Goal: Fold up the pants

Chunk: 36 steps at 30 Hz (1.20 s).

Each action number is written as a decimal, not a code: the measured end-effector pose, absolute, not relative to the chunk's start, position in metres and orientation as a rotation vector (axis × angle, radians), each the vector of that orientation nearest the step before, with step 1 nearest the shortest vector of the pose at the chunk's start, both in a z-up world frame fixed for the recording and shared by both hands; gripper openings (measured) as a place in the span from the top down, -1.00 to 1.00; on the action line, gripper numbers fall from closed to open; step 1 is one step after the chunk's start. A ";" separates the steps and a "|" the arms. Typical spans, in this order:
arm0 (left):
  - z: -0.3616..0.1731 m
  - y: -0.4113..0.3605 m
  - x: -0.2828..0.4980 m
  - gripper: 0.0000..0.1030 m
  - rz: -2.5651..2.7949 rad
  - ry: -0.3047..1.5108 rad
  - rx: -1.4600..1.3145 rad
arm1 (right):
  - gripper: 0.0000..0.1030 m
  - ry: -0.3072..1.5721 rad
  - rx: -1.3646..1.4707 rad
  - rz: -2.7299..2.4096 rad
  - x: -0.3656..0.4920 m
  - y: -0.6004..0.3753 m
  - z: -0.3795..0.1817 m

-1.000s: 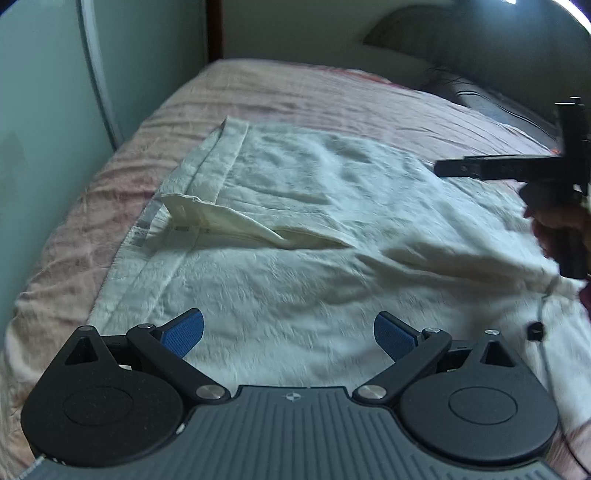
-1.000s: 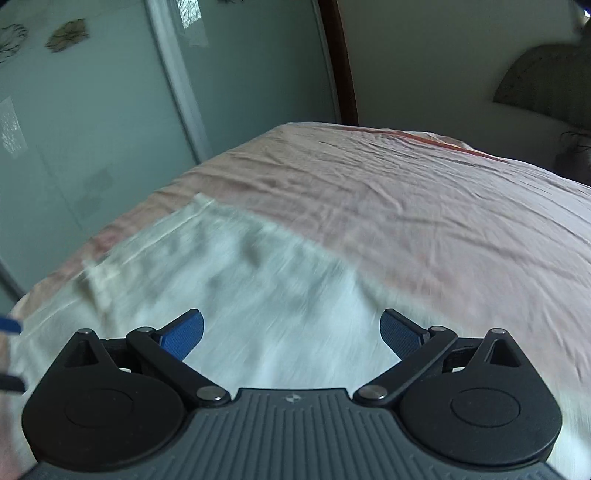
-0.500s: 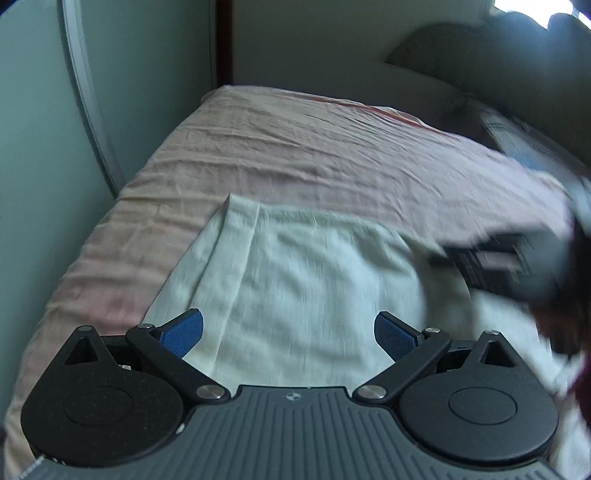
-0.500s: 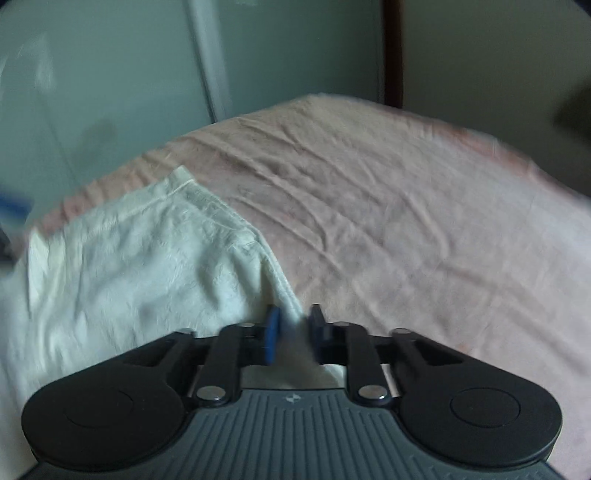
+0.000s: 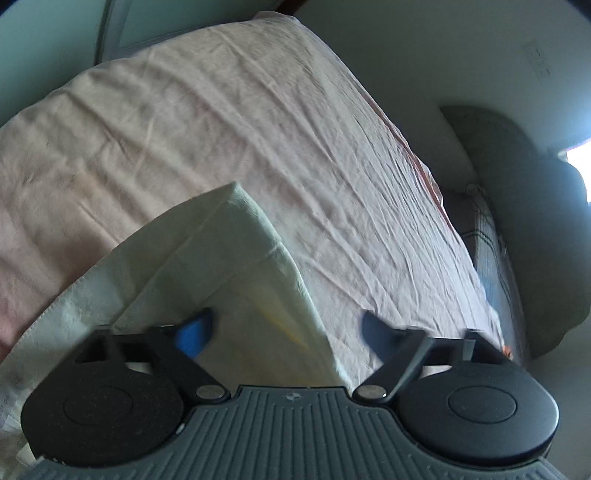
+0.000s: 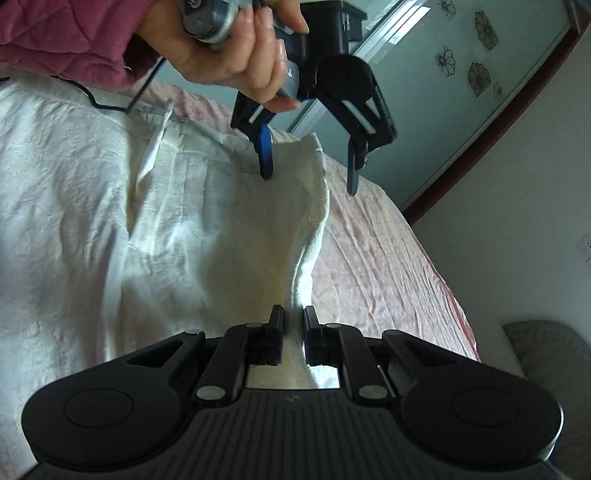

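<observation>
Cream pants (image 6: 184, 229) of crinkled, textured woven cloth, matt; pink bedsheet (image 5: 258, 129) of thin creased cotton-like cloth; right gripper (image 6: 293, 326) in matt black plastic with ribbed grey housing, bright metal pivot pins; quilted maroon sleeve (image 6: 62, 33); frosted glass door (image 6: 461, 74), flower-patterned.

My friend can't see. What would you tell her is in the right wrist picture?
The right gripper is shut on the edge of cream-white crinkled cloth pants lying on a pink wrinkled bedsheet. Farther off, a hand in a maroon quilted sleeve holds the left gripper, its jaws closing around the pants' corner.
</observation>
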<state>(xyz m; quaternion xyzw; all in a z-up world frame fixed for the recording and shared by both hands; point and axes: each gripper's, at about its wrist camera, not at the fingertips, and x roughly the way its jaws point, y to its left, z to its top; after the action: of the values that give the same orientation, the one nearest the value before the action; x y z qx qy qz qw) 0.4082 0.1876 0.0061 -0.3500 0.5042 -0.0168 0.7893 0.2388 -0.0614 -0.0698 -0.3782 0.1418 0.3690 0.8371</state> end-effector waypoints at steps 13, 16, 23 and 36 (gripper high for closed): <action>0.065 0.196 0.239 0.86 -0.154 0.936 -0.518 | 0.81 0.331 -0.594 0.801 0.158 -0.082 -0.030; 0.066 0.212 0.189 0.85 -0.182 0.942 -0.524 | 0.81 0.367 -0.519 0.861 0.114 -0.085 -0.020; 0.041 0.231 0.103 0.85 -0.104 0.999 -0.462 | 0.81 0.477 -0.408 0.957 0.038 -0.069 -0.037; 0.019 0.213 0.073 0.85 0.038 0.996 -0.288 | 0.80 0.547 -0.346 0.932 0.014 -0.047 -0.072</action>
<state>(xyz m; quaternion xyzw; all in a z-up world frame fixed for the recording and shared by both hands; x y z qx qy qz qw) 0.0727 0.2131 0.0189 -0.1376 0.4758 0.0182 0.8686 0.0143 -0.0466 -0.0720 -0.1639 0.2590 0.4413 0.8434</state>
